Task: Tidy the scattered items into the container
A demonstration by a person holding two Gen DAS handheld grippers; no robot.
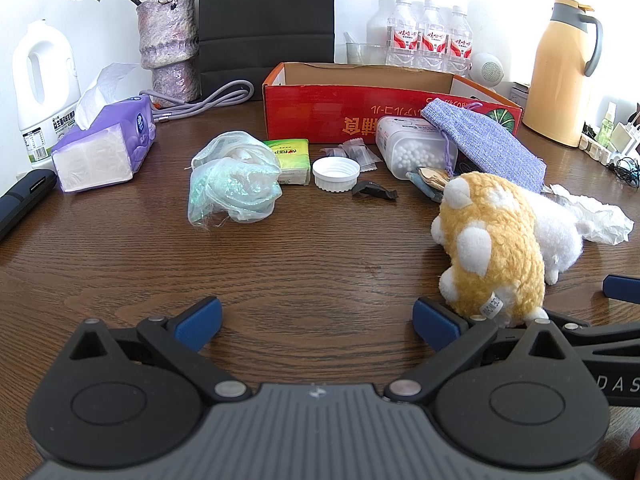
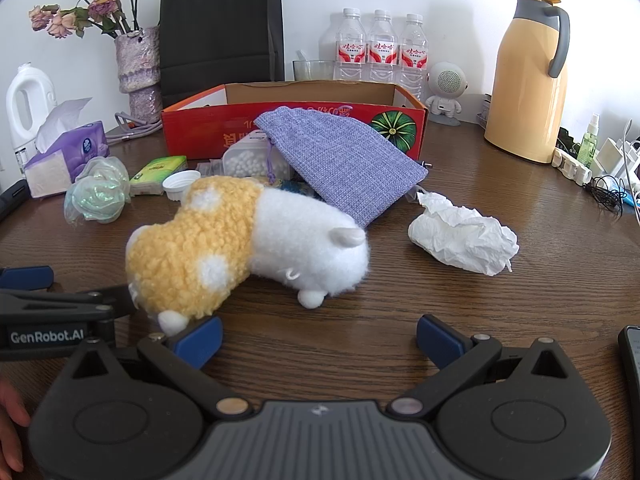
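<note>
A red cardboard box [image 1: 360, 96] [image 2: 208, 128] stands open at the back of the wooden table. A yellow and white plush toy [image 1: 496, 240] [image 2: 240, 248] lies in front of both grippers. A purple fabric pouch [image 1: 488, 140] [image 2: 340, 160] leans on a clear tub of white beads [image 1: 416, 152]. A crumpled tissue [image 2: 464, 240], a plastic bag [image 1: 236, 176], a green tissue pack [image 1: 292, 158] and a white cap [image 1: 336, 172] lie scattered. My left gripper [image 1: 318, 326] is open and empty, left of the plush. My right gripper [image 2: 320, 340] is open and empty, just before it.
A purple tissue box [image 1: 104, 148], a vase of dried flowers [image 1: 168, 44], a white jug [image 1: 44, 76], water bottles [image 1: 432, 36], a yellow thermos [image 1: 560, 72] and a black bag [image 1: 264, 20] line the back. A power strip and cables [image 2: 600, 168] sit at the right.
</note>
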